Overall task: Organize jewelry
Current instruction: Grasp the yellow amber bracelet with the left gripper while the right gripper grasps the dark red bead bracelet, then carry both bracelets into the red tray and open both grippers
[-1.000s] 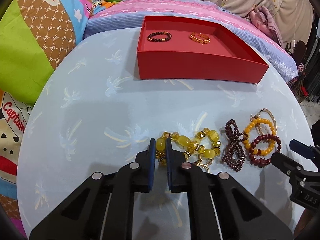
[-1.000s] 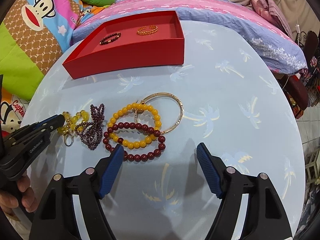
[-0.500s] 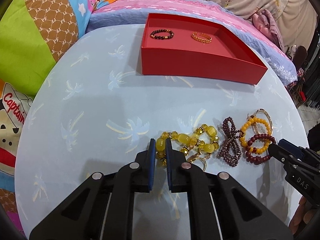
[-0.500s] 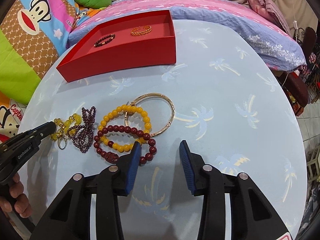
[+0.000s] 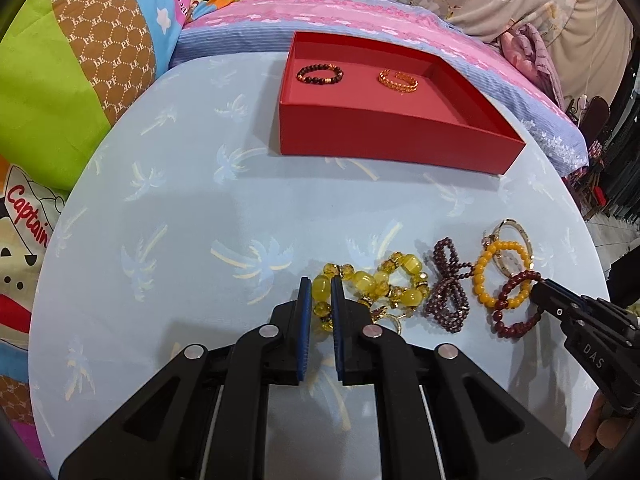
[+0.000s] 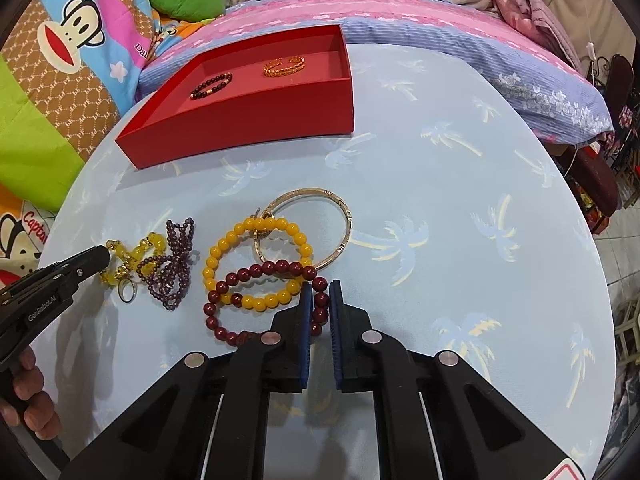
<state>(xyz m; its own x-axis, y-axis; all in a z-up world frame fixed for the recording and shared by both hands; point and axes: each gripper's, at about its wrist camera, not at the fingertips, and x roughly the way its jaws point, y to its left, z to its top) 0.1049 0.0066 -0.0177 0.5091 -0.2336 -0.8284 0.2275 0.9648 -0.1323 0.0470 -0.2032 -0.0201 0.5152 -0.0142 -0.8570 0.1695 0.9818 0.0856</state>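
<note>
My left gripper is shut on the yellow crystal bead bracelet, which still rests on the table. My right gripper is shut on the dark red bead bracelet, which overlaps an orange-yellow bead bracelet and a gold bangle. A purple bead string lies between the two. A red tray at the back holds a dark bead bracelet and a gold chain bracelet.
The round table has a pale blue palm-print cloth. A bed with a pink and blue cover stands behind it, with cartoon pillows at the left. The table edge drops off at the right.
My right gripper has closed from wide open onto the dark red bracelet. My left gripper stays shut on the yellow bracelet and both cameras have pulled back slightly.
</note>
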